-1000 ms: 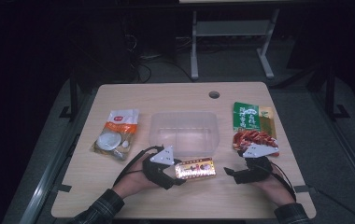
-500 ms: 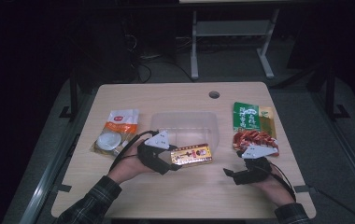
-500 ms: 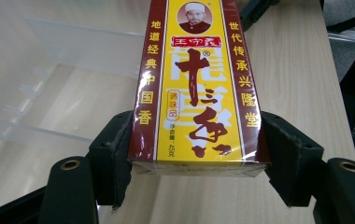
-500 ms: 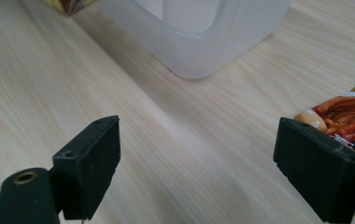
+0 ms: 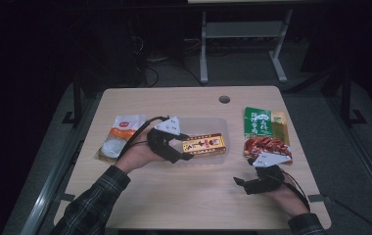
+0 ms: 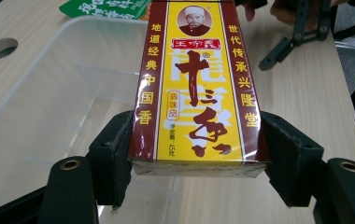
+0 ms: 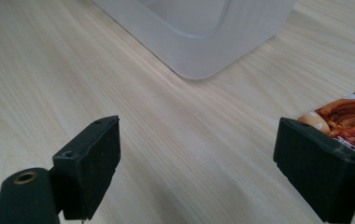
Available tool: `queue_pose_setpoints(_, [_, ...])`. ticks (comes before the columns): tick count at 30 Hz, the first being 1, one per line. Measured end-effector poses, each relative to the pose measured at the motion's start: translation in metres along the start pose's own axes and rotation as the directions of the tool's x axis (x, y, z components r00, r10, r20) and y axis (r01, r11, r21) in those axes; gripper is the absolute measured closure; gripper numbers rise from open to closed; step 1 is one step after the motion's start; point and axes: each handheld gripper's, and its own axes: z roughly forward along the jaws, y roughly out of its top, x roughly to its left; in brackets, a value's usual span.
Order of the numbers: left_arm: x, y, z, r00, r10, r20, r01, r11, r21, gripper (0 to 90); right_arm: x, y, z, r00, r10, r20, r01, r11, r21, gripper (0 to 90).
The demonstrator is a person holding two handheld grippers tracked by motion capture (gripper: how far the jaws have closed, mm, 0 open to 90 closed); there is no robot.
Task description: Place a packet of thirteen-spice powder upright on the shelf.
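While my left gripper (image 5: 186,147) holds the yellow-and-maroon spice box (image 5: 203,146) clamped across its near end, the box hangs level over the clear plastic tub (image 5: 208,125), towards the tub's 6 o'clock wall. To do this well I should keep the pads (image 6: 112,156) square on the two long sides — the carton is light card and I judge it would crease under more squeeze — and lower it flat until it rests on the tub floor before letting go. My right gripper (image 5: 255,182) rests on the table (image 5: 174,196) at about 4 o'clock from the tub, jaws apart with nothing between them, just beside the red snack packet (image 5: 267,146) — well clear of the drop.
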Motion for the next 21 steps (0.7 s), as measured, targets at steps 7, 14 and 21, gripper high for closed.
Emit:
queue_pose_setpoints(7, [0.022, 0.009, 0.006, 0.9999, -0.003, 0.014, 0.003, 1.0000, 0.000, 32.3, 0.001, 0.000, -0.001, 1.0000, 0.001, -0.001, -0.001, 1.000, -0.003, 14.4])
queue_pose_setpoints(14, [0.037, 0.012, 0.009, 1.0000, 0.000, 0.009, 0.000, 1.0000, 0.009, 32.3, 0.001, 0.000, 0.000, 1.0000, -0.003, -0.007, 0.003, 1.000, -0.003, 14.4])
queue_pose_setpoints(21, [0.052, 0.013, 0.016, 0.9998, -0.012, 0.015, 0.012, 0.9994, 0.033, 32.3, 0.001, 0.000, 0.000, 0.9999, 0.001, -0.013, -0.001, 1.000, -0.009, 14.4])
